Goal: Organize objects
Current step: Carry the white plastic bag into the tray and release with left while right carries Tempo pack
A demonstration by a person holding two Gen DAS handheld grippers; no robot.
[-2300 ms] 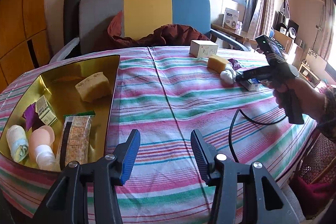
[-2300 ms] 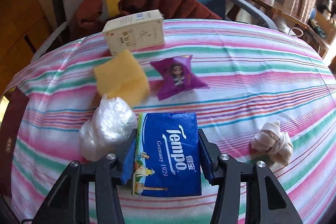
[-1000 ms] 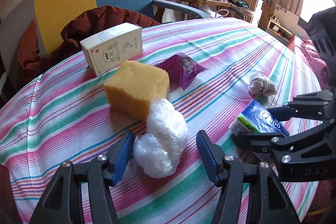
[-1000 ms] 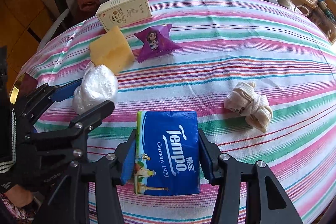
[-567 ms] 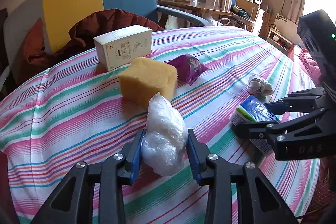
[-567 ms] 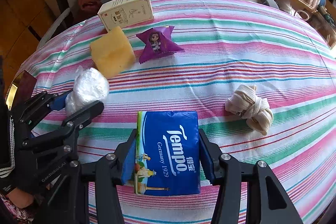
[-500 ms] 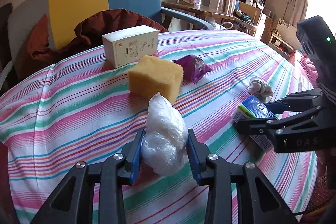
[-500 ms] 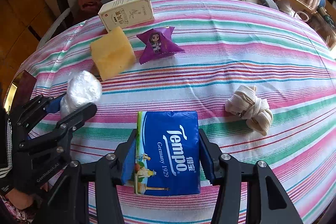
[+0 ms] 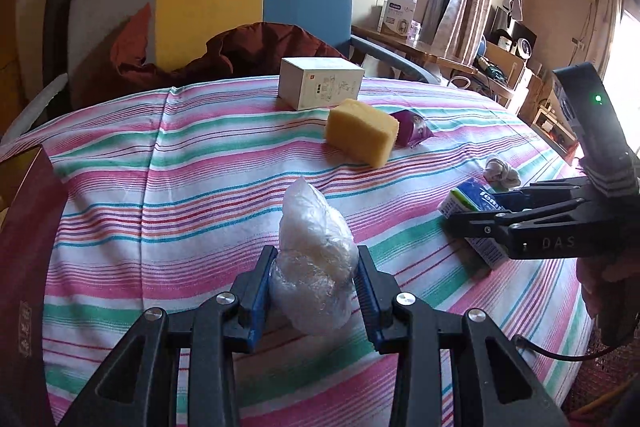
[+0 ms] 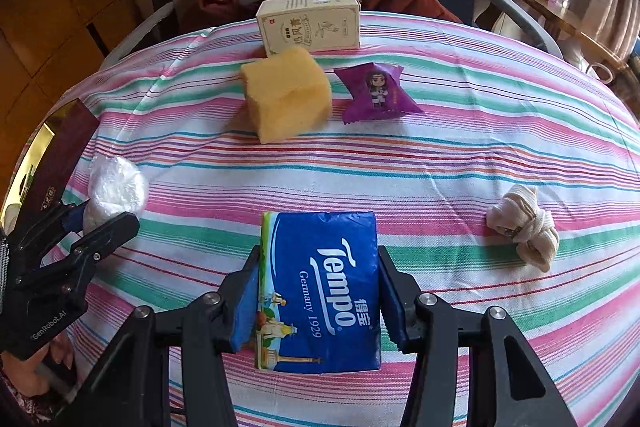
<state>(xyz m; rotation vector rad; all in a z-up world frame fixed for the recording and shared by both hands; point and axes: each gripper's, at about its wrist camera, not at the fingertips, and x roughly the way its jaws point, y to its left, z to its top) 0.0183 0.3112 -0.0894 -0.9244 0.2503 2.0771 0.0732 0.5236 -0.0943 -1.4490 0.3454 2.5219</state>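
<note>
My left gripper [image 9: 314,285] is shut on a crumpled clear plastic bag [image 9: 314,263] and holds it above the striped tablecloth; the bag also shows in the right wrist view [image 10: 116,189]. My right gripper [image 10: 318,293] is shut on a blue Tempo tissue pack [image 10: 320,287], also seen in the left wrist view [image 9: 474,215]. On the cloth lie a yellow sponge [image 10: 286,99], a purple snack packet [image 10: 376,93], a cream box [image 10: 310,23] and a knotted beige cloth [image 10: 524,225].
A dark red box with a gold inside [image 9: 24,227] sits at the table's left edge, also in the right wrist view [image 10: 56,155]. A chair with a dark red jacket [image 9: 240,47] stands behind the table. Shelves and clutter [image 9: 516,67] stand at the right.
My left gripper closed on the plastic bag, lifted it and carried it left, away from the sponge. My right gripper keeps hold of the tissue pack, now raised slightly.
</note>
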